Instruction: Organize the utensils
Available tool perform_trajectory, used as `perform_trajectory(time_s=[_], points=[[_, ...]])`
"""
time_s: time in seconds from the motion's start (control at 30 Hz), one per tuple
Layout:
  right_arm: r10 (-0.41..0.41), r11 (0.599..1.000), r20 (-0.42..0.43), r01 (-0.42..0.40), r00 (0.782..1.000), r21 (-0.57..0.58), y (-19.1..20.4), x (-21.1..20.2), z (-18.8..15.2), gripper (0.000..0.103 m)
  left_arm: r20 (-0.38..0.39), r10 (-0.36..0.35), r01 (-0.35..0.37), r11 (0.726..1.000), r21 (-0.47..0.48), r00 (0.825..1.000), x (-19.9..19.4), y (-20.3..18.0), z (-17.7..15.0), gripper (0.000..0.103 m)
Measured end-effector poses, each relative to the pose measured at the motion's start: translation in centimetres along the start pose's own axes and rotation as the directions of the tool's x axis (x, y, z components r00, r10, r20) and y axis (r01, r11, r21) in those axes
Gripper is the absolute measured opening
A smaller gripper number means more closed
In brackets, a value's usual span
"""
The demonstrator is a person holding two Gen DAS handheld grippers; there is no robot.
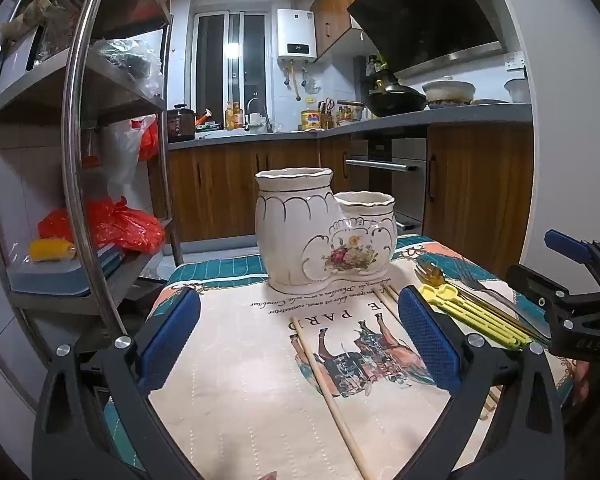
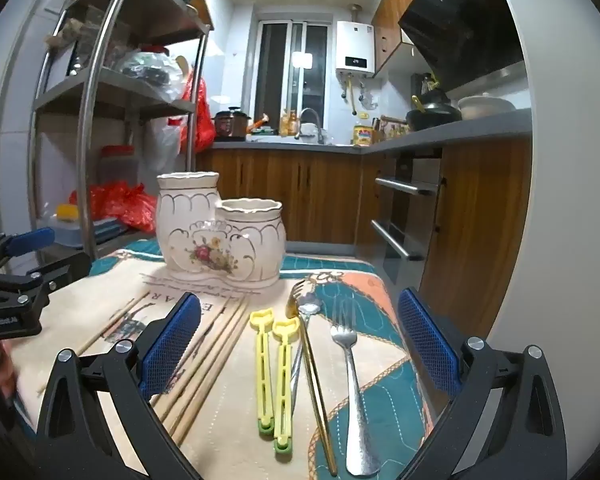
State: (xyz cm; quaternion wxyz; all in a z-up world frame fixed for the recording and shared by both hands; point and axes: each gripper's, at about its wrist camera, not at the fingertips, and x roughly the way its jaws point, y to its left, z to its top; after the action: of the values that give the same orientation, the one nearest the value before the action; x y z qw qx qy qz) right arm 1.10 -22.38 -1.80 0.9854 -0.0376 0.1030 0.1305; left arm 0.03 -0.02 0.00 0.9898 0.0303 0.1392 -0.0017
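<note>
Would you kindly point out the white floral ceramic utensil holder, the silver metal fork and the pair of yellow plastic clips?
White floral ceramic utensil holder (image 2: pixel 220 236): right wrist view, flower-painted front.
Silver metal fork (image 2: pixel 354 380): right wrist view, mid-handle.
Pair of yellow plastic clips (image 2: pixel 283 384): right wrist view, right clip's shaft.

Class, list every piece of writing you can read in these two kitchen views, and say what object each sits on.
"E PAR", seen upside down: large letters on the printed cream tablecloth.
Script line near the white ceramic floral utensil holder: too small to read.
White wall water heater display: digits blurred.
Yellow tin label: unreadable.
Black left gripper body lettering: blurred.
</note>
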Motion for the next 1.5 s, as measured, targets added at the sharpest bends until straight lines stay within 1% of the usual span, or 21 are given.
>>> perform_trajectory(time_s=[0.07, 0.33, 0.37, 0.4, 0.73, 0.97, 1.03, 1.5], points=[[0.000, 1.000, -0.003, 0.000, 1.000, 0.000, 0.0, 0.0, 0.0, 0.098, 0.001, -0.003, 0.003, 1.000, -0.013, 1.000, 0.0, 0.1, 0.0, 0.098], [0.002, 1.000, -0.013, -0.002, 1.000, 0.008, 0.0, 0.1, 0.0, 0.098, 0.008, 0.008, -0.008, 1.000, -0.007, 1.000, -0.1, 0.2, 0.1, 0.098], [0.005, 1.000, -0.011, -0.005, 1.000, 0.012, -0.1, 0.1, 0.0, 0.098, -0.002, -0.001, 0.001, 1.000, -0.010, 1.000, 0.7, 0.3, 0.2, 0.098], [0.005, 1.000, -0.011, -0.005, 1.000, 0.012, -0.1, 0.1, 0.0, 0.098, -0.002, 0.002, -0.002, 1.000, -0.010, 1.000, 0.1, -0.4, 0.0, 0.098], [0.005, 1.000, -0.012, -0.004, 1.000, 0.012, 0.0, 0.1, -0.1, 0.098, -0.002, -0.002, 0.001, 1.000, -0.010, 1.000, 0.1, -0.3, -0.2, 0.098], [0.007, 1.000, -0.013, -0.007, 1.000, 0.010, 0.1, 0.2, -0.1, 0.098, -0.002, -0.003, 0.003, 1.000, -0.010, 1.000, 0.1, -1.0, -0.4, 0.098], [0.008, 1.000, -0.015, -0.008, 1.000, 0.008, 0.1, 0.2, -0.1, 0.098, -0.005, -0.004, 0.004, 1.000, -0.015, 1.000, 0.2, -0.1, -0.3, 0.098], [0.007, 1.000, -0.016, -0.007, 1.000, 0.007, 0.2, 0.3, -0.1, 0.098, -0.004, -0.003, 0.003, 1.000, -0.011, 1.000, 0.3, -0.3, -0.4, 0.098]])
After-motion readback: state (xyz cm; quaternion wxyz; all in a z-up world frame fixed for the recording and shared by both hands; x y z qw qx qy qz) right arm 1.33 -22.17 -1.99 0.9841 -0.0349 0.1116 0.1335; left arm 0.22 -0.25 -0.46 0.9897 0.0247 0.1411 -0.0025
